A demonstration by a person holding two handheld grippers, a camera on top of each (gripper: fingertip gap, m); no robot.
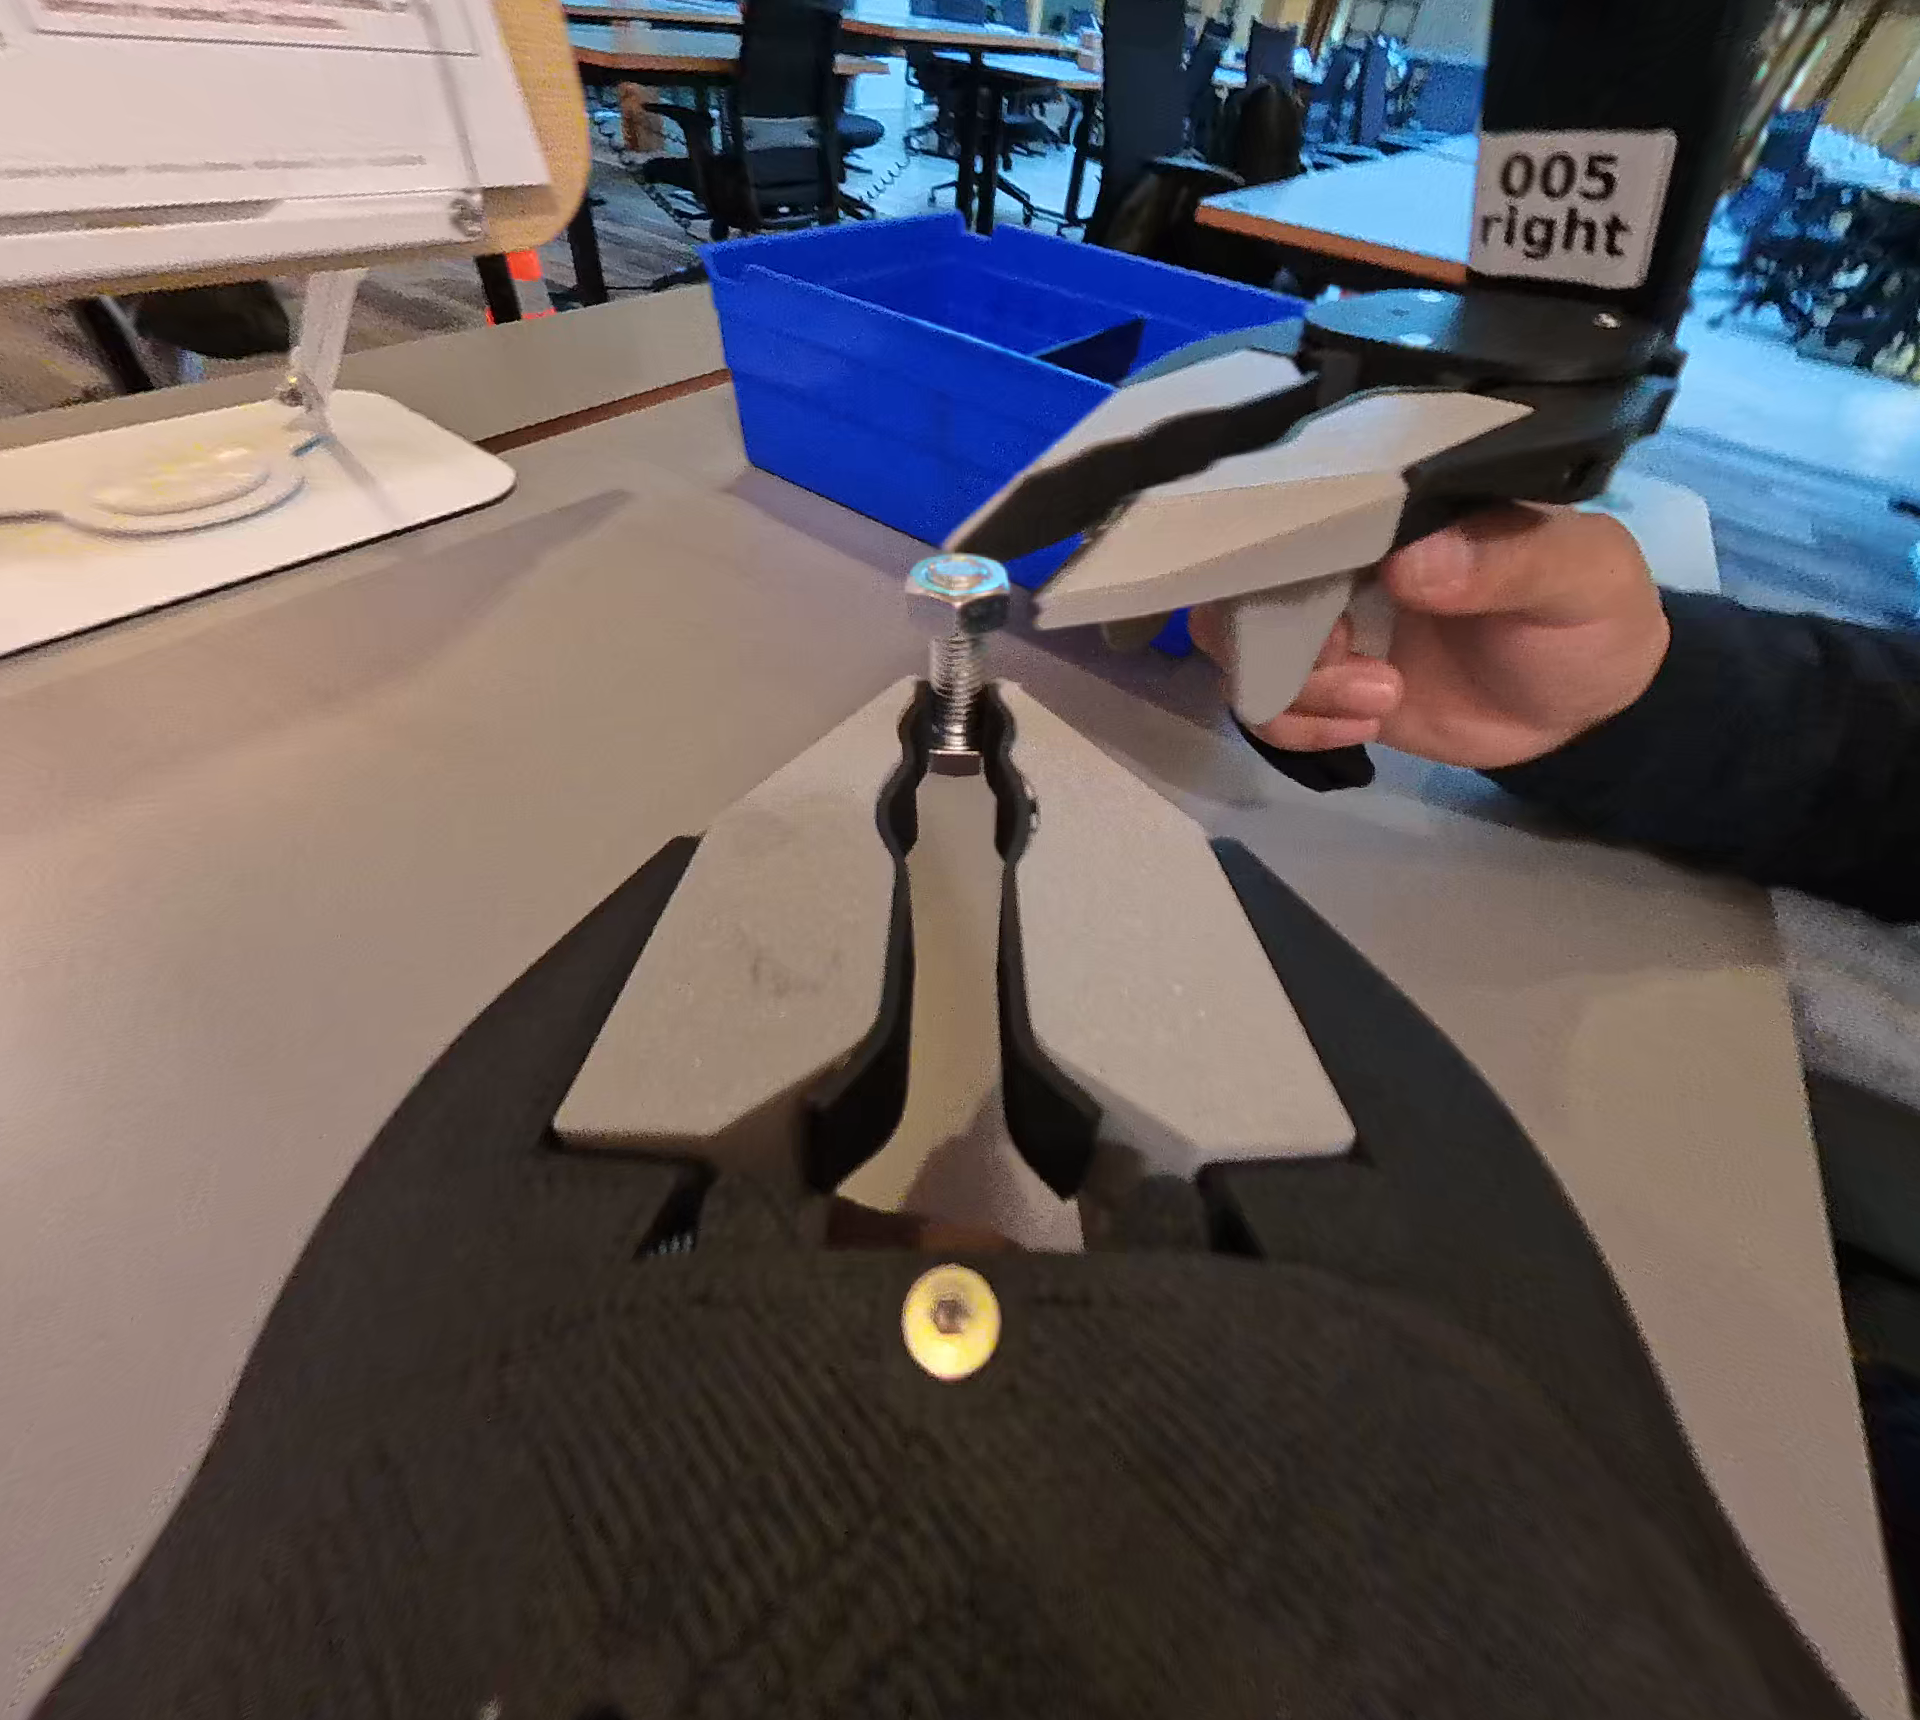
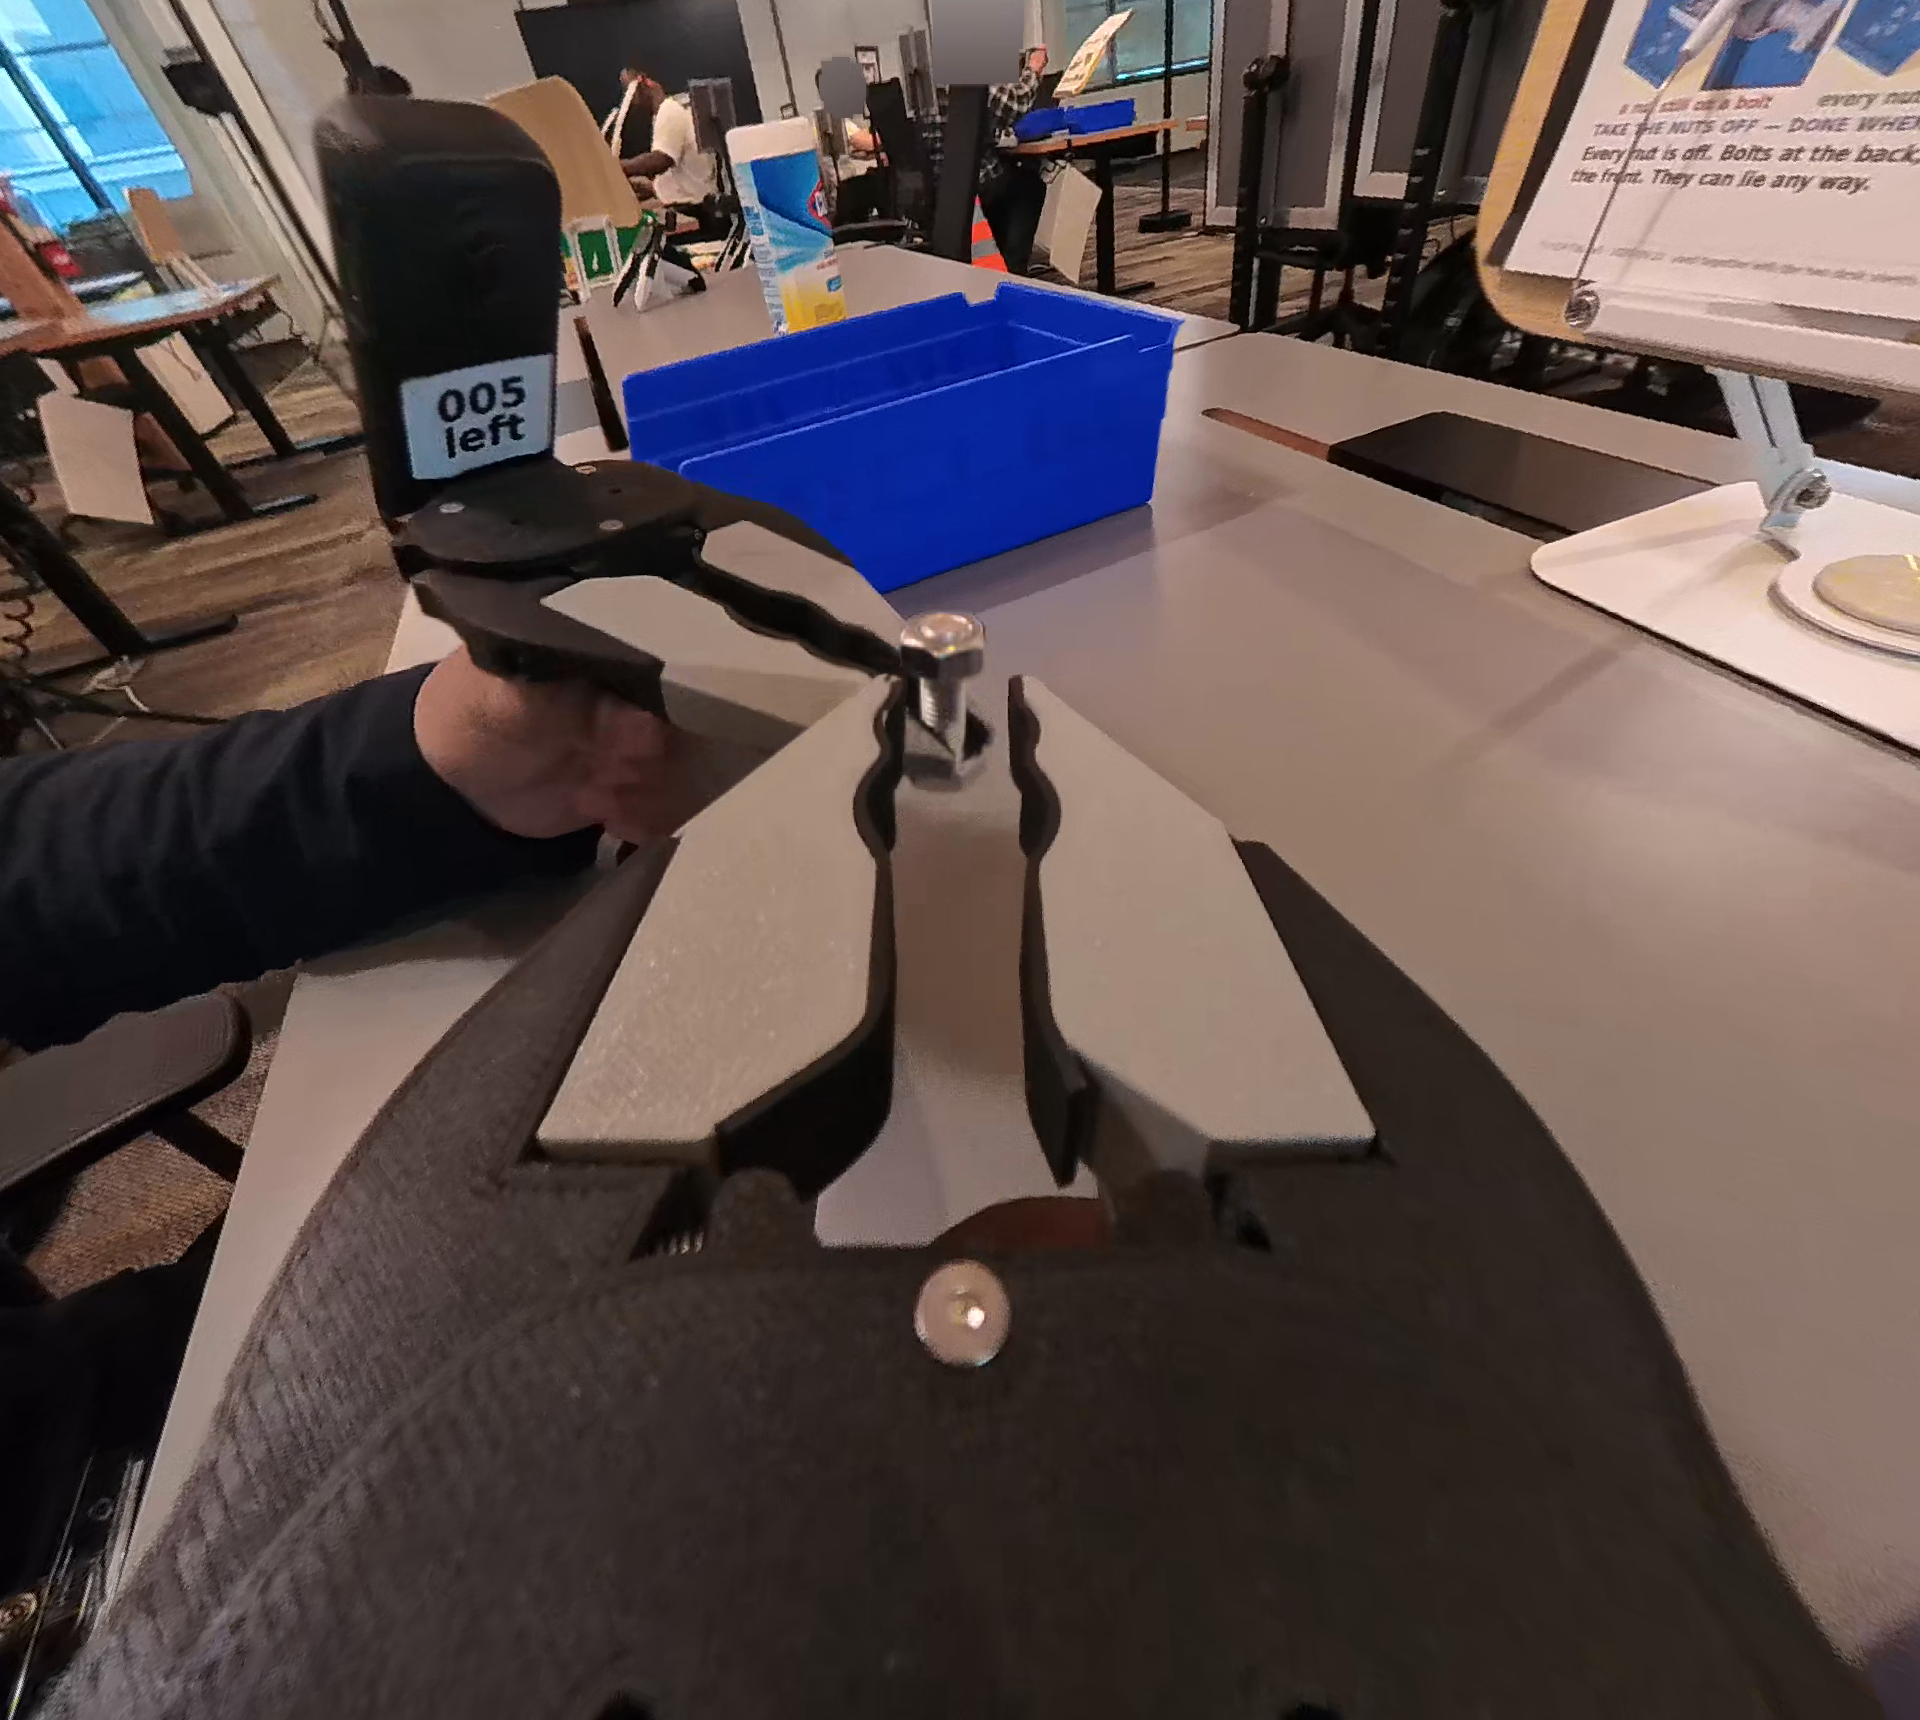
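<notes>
Your left gripper [image 1: 956, 735] clamps the bolt [image 1: 957, 673] at frame centre, above the grey counter [image 1: 416, 787]. Your right gripper [image 2: 951, 735] sits narrowly parted around the nut [image 2: 943, 751], not visibly gripping it. The blue bin [image 2: 914, 423] stands behind, upper centre.

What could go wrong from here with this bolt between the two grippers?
1. The left gripper pinches the bolt only at its fingertips, so it could twist or slip out.
2. The right gripper stands open about the bolt; closing off-centre might knock it loose.
3. It hangs over the table, short of the blue bin; a dropped part may roll away.
</notes>
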